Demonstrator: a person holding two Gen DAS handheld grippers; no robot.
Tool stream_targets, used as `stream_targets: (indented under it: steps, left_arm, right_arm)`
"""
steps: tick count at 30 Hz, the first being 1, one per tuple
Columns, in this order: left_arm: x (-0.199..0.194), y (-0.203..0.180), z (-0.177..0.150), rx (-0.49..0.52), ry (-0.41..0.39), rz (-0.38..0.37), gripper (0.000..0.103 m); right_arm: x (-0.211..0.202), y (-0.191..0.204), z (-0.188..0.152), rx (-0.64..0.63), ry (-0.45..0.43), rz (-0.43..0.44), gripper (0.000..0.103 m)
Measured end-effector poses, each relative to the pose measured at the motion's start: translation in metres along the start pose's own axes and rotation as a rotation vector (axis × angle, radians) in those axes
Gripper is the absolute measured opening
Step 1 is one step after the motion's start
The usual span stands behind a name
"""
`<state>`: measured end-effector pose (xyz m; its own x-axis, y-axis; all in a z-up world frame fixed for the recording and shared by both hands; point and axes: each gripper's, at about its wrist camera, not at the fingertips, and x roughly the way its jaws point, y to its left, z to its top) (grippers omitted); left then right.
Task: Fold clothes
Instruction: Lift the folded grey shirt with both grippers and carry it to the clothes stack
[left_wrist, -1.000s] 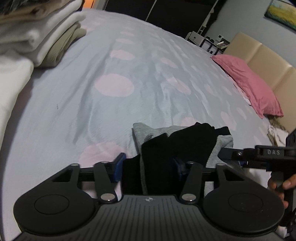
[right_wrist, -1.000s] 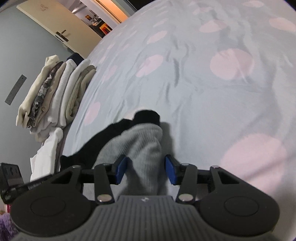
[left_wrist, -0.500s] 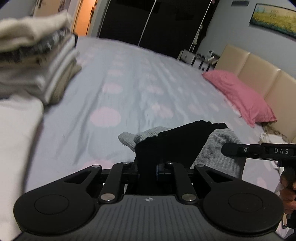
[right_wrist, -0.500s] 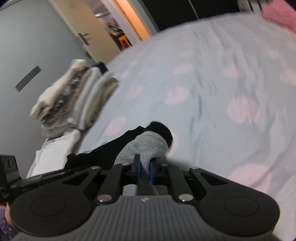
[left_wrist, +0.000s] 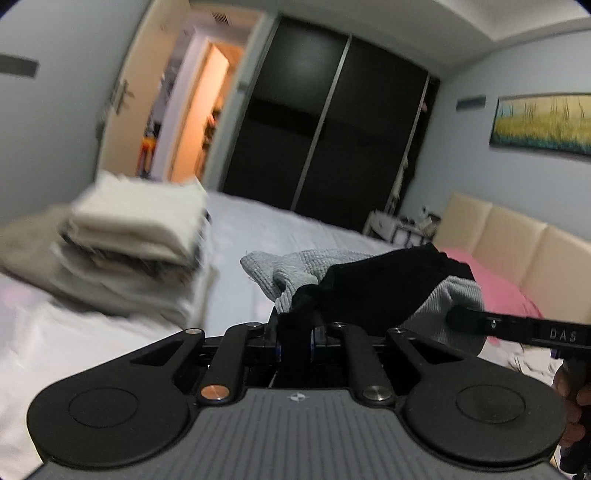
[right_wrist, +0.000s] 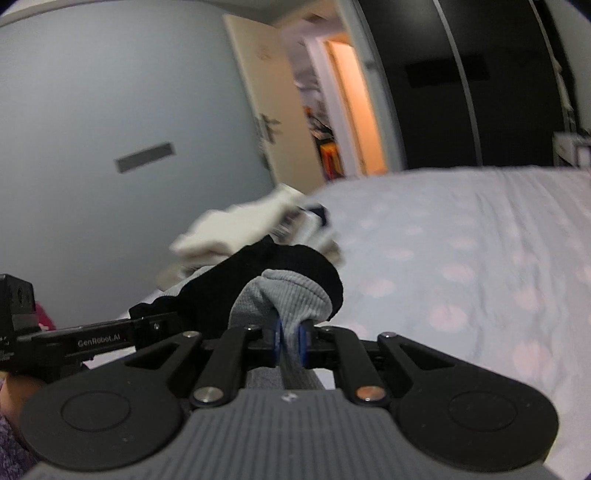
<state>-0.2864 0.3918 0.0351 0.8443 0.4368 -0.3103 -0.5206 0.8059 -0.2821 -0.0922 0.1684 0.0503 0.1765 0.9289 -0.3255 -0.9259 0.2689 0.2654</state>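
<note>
Gripping the grey and black garment (left_wrist: 369, 284) by two edges, both grippers, left (left_wrist: 295, 338) and right (right_wrist: 290, 341), hold it up above the wide bed (right_wrist: 461, 258).

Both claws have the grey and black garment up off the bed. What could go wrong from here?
1. The left claw pinches only a narrow bunch of the black fabric, so it could slip free.
2. The right claw holds a gathered grey fold; the garment may come down bunched rather than flat.
3. The stack of folded clothes sits close by; a swing could knock it over.
</note>
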Motion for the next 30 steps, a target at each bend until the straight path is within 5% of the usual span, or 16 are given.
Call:
stream_targets:
  steps: [6,13,20,30]
  left_arm:
    - [-0.054,0.044,0.041,0.051,-0.086,0.075,0.010]
    - [-0.086,0.100,0.054,0.053,-0.033,0.153,0.010]
    - [-0.018,0.157,0.033,0.041,0.162,0.213,0.010]
    - [0.098,0.206,0.016,0.057,0.315,0.248,0.010]
  right_arm:
    - [0.019,0.063,0.022,-0.032,-0.054,0.129,0.011]
    - [0.062,0.123,0.020,-0.017,0.007,0.263,0.011]
    - [0.125,0.135,-0.015,-0.031,0.124,0.258,0.011]
    - [0.235,0.092,-0.023,-0.025,0.254,0.161,0.011]
